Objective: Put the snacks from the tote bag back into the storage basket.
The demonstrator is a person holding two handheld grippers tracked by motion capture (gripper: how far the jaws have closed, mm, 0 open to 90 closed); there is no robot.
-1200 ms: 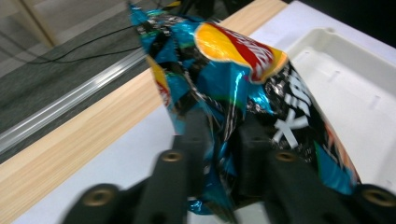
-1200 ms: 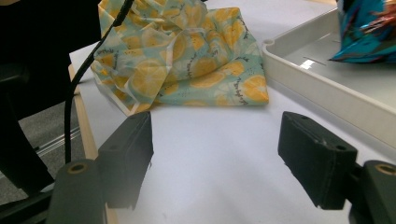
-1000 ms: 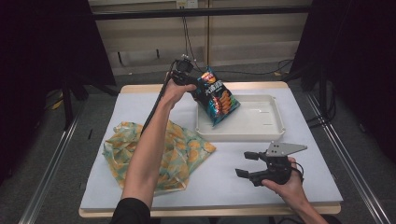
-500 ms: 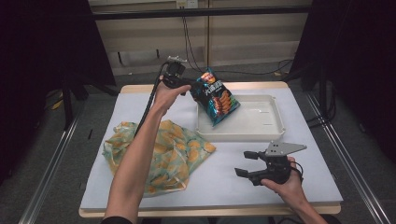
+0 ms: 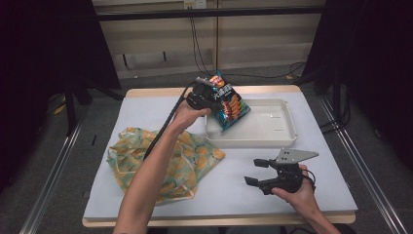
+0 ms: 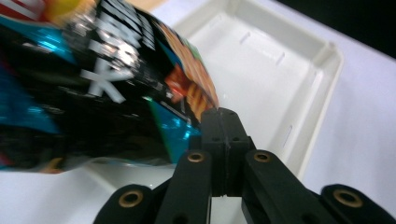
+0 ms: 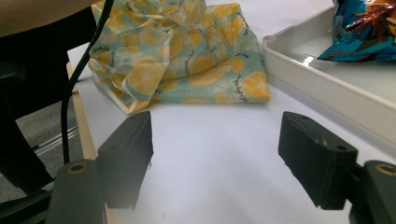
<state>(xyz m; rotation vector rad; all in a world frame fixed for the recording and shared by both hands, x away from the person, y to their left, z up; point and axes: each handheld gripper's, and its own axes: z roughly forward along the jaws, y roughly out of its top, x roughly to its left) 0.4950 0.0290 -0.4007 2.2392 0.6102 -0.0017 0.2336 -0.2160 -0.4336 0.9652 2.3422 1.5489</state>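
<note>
White table [image 5: 146, 112], dark room. Left gripper [image 5: 210, 96]: jaws just closed, pressed together with nothing between them, beside the upper edge of the crisp bag [image 5: 229, 102]. Bag: leaning in white tray's [image 5: 287, 134] left end. Right gripper [image 5: 257, 171]: jaws wide, empty, at near right. Lemon-print cloth [image 5: 190, 161]: crumpled, left of tray.

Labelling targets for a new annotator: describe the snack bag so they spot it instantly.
Find the shallow white plastic tray at the far right of the white table. At its left end stands a glossy teal-and-black crisp bag with orange print, the only shiny packet there, unlike the flat lemon-print cloth.
</note>
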